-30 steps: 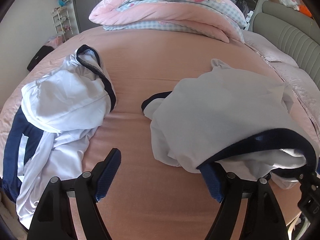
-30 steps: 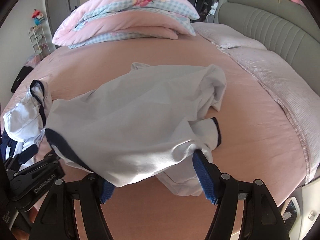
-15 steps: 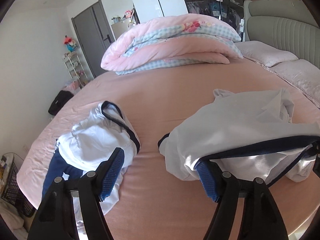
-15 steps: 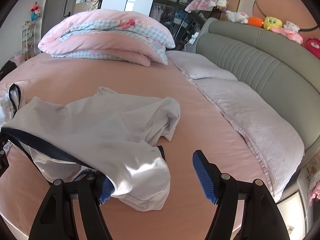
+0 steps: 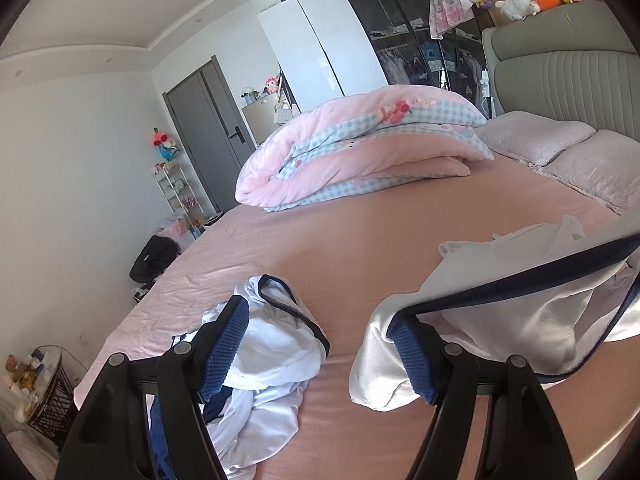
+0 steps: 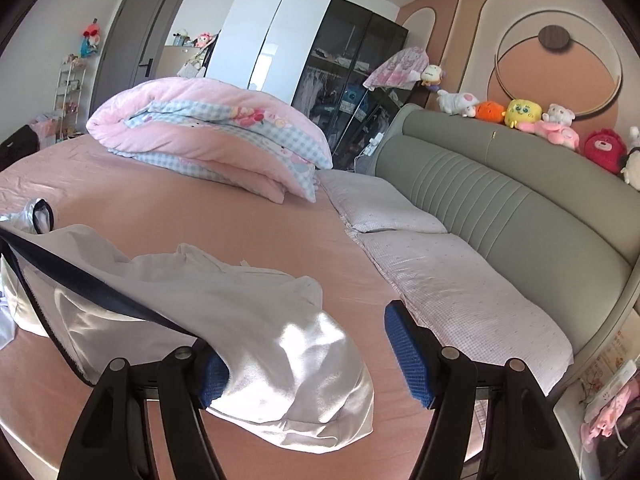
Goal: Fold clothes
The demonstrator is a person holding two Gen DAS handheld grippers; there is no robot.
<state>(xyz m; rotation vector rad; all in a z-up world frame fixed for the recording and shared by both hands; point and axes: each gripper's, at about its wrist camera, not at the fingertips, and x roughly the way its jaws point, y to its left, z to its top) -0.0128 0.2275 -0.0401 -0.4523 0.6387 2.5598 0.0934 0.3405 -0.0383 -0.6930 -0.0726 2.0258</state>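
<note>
Shirt [image 6: 224,320] apparently draped over both tongs' inner fingers

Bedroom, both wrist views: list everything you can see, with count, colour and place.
fitted bed sheet: 1, pink, under everything
folded checked quilt: 1, pink and blue, far end
white garment with navy hem: 1, hung across both tools
crumpled clothes pile: 1, white and navy, sheet's left edge
quilted pillows: 2, pale pink, beside headboard
padded headboard: 1, grey-green, right
plush toys: several, mixed, atop headboard
wardrobe: 1, white and black, back wall
left tool: black, blue pads, open, jaws just closing slightly, hem over one finger
right tool: same, open
</note>
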